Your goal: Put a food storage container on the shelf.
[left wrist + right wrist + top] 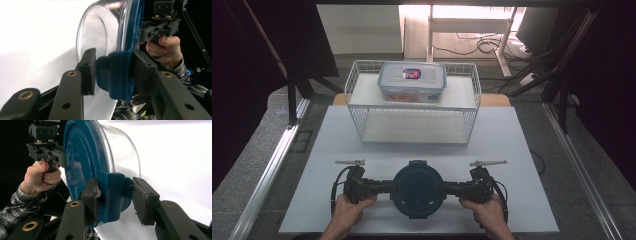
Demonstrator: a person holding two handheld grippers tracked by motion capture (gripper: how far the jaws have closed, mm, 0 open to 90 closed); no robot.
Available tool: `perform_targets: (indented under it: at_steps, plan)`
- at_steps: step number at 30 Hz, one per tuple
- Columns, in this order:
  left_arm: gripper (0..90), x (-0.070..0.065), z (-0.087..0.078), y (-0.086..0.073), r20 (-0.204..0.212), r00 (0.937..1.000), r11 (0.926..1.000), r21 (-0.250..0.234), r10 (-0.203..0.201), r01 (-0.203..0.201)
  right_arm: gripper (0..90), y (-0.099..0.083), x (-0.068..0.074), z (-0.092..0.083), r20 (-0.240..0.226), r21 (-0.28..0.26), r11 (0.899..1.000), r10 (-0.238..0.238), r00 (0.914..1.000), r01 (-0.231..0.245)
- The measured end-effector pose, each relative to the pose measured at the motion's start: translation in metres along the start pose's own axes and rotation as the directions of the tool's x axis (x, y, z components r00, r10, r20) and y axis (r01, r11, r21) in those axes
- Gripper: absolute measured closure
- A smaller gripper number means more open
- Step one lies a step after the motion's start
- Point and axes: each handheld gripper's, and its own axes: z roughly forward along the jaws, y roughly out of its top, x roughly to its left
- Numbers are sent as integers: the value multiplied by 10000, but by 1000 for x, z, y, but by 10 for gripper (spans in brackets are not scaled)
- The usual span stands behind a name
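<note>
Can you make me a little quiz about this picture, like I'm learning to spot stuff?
1. True or false: the round container has a red lid.
2. How many hand-held grippers clamp its side tabs?
3. Where is the rectangular box? A: in the wire basket. B: on the floor. C: on top of the round container.
Key: 1 false, the lid is blue. 2 two: the left hand-held gripper and the right hand-held gripper. 3 A.
</note>
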Motion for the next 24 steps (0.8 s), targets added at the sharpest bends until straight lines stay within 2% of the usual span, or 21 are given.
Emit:
perform_targets:
  at_steps: [10,24]
  plan:
    - [582,-13,-14,29,-336,9974,9974,-318,637,-647,576,27,8,-3,-119,-428,9976,-550,9984,544]
    - [582,-30,-28,76,-580,9910,9906,-570,1207,-1240,572,75,22,-15,20,-865,9892,-1190,9929,1187]
